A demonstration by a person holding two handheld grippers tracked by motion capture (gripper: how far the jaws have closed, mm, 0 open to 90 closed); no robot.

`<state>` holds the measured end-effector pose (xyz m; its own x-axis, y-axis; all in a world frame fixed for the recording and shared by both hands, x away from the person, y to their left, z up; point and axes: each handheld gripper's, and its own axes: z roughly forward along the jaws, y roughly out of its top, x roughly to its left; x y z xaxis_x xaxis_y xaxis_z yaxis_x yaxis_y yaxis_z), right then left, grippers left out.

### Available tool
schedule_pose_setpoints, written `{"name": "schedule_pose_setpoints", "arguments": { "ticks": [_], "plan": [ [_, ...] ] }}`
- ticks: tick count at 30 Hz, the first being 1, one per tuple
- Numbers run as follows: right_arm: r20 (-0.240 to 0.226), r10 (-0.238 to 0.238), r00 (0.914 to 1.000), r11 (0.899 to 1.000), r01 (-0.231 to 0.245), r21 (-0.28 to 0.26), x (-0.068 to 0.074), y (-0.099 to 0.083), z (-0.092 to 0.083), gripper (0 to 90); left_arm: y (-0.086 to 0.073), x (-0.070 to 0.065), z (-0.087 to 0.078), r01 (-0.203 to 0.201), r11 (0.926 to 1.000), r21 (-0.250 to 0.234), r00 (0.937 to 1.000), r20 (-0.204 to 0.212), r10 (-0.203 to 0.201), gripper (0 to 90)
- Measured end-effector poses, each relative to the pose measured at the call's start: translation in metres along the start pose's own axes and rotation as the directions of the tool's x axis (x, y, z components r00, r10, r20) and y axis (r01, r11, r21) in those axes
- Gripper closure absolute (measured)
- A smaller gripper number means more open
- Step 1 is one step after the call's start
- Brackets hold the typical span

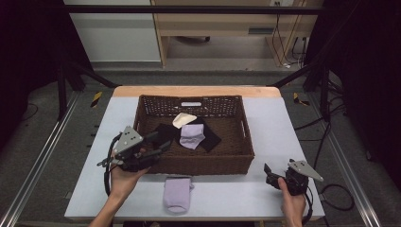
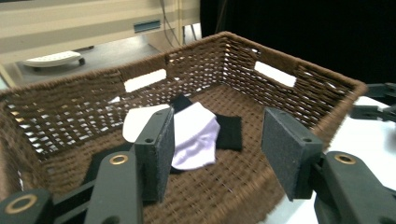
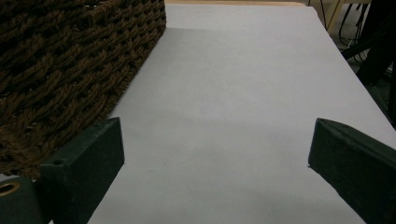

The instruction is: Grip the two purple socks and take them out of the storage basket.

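Note:
A brown wicker basket [image 1: 239,156] stands in the middle of the table. Inside lie a lavender sock [image 1: 192,135], a cream sock [image 1: 183,119] and a black sock [image 1: 212,140]. Another lavender sock [image 1: 177,194] lies flat on the table in front of the basket. My left gripper [image 1: 160,142] hovers over the basket's front left corner, open and empty. In the left gripper view its pads [image 2: 289,149] frame the lavender sock [image 2: 198,137] and black sock [image 2: 229,132] below. My right gripper [image 1: 268,174] rests open near the front right of the table, nothing between its jaws.
The basket wall [image 3: 70,65] stands close to the left of my right gripper. Pale table surface [image 3: 233,93] stretches ahead of it. A wooden strip [image 1: 196,91] edges the table's far side, with dark frame bars and cables beyond.

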<state>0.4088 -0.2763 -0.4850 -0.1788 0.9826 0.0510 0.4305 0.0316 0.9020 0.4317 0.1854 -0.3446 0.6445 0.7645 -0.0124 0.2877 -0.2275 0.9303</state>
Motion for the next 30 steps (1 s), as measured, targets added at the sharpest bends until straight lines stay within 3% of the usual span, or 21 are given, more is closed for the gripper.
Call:
{"name": "schedule_pose_setpoints", "arguments": {
  "ticks": [5, 15, 18, 23, 30],
  "plan": [
    [0.0, -0.001, 1.0, 1.0, 0.001, 0.001, 0.0, 0.0, 0.0, 4.0, 0.013, 0.003, 0.016, 0.011, 0.9999, 0.0, 0.9999, -0.008, -0.011, 43.6],
    [-0.001, -0.001, 1.0, 1.0, 0.001, 0.002, 0.0, 0.0, 0.0, 4.0, 0.036, 0.004, 0.051, -0.003, 0.9999, 0.015, 0.9989, -0.046, 0.004, 43.6],
    [0.0, -0.003, 1.0, 1.0, 0.003, 0.003, 0.0, 0.0, 0.0, 4.0, 0.039, 0.003, 0.063, -0.01, 0.9997, 0.024, 0.9975, -0.07, 0.012, 43.5],
    [0.002, -0.004, 1.0, 1.0, 0.004, 0.002, 0.0, 0.0, 0.0, 4.0, 0.04, 0.001, 0.084, 0.004, 0.9987, 0.05, 0.9974, -0.072, -0.001, 43.5],
    [0.0, -0.003, 1.0, 1.0, 0.003, 0.003, 0.0, 0.0, 0.0, 4.0, 0.043, -0.004, 0.103, -0.006, 0.9975, 0.071, 0.9972, -0.074, 0.011, 44.4]
  ]
}}
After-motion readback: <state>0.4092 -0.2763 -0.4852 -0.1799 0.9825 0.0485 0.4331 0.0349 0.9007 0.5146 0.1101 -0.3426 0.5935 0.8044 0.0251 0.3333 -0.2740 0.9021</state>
